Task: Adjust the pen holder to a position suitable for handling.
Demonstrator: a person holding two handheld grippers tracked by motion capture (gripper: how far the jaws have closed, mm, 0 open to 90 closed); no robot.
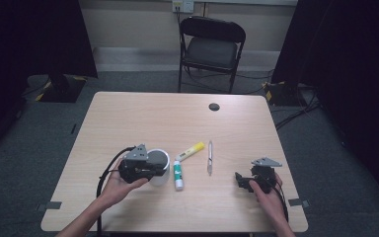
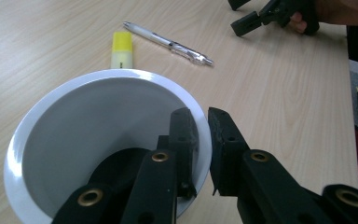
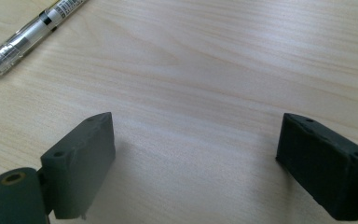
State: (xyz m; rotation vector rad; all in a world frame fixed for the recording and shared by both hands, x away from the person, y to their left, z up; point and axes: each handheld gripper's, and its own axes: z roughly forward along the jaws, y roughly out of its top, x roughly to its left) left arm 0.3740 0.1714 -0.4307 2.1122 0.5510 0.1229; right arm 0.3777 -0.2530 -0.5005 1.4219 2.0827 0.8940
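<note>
Visibly, white cup (image 2: pixel 74 130) stands upright, empty.

Pale wood-grain laminate counter (image 1: pixel 143 113), smooth with a soft sheen. Round white plastic cup (image 2: pixel 98 121), glossy, smooth-walled. Left claw (image 2: pixel 203 140): matt black plastic jaws, brass-coloured metal rivets. Right claw (image 3: pixel 196 158): matt dark pads, faintly rough. Clear plastic pen (image 2: pixel 168 43), shiny metal tip. Yellow plastic highlighter (image 2: pixel 121 49), satin. White plastic glue stick (image 1: pixel 178 175).
</note>
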